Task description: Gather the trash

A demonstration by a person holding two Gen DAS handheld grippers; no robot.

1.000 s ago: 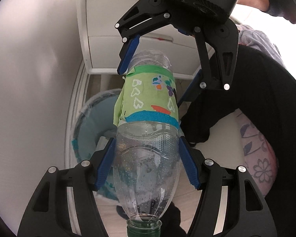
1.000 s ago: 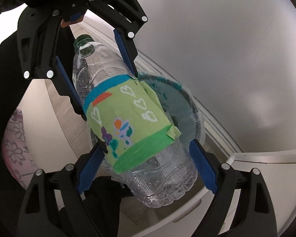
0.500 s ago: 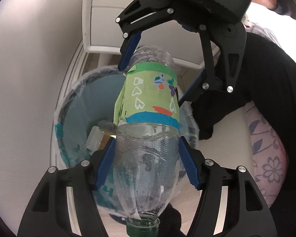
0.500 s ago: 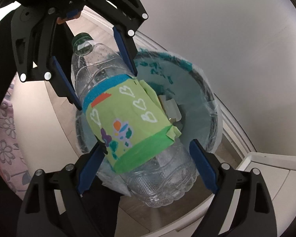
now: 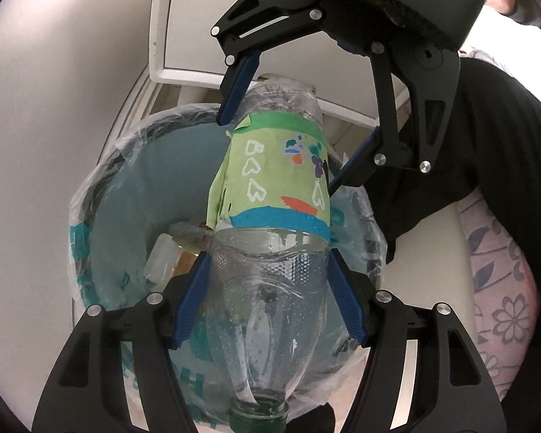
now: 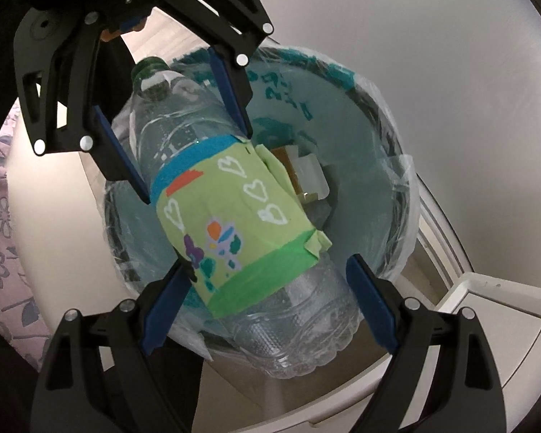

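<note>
Clear ribbed plastic bottle (image 5: 270,288), left gripper (image 5: 267,296) clamping shoulder, right gripper (image 6: 270,306) jaws apart around base

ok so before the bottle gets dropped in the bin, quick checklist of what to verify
1. Clear plastic bottle with the green hand-drawn label is over the bin opening: ok, mostly, in both views; its base end looks near the rim.
2. Left gripper grips the bottle's shoulder: ok, both pads press on it.
3. Right gripper grips the base end: not ok, one pad touches and the other stands clear in the right wrist view.
4. Round bin with the clear, teal-printed bag liner has room: ok, only a few scraps of packaging at the bottom.
5. Liner seated over the rim: ok where visible.
6. Green bottle cap on: ok.
</note>
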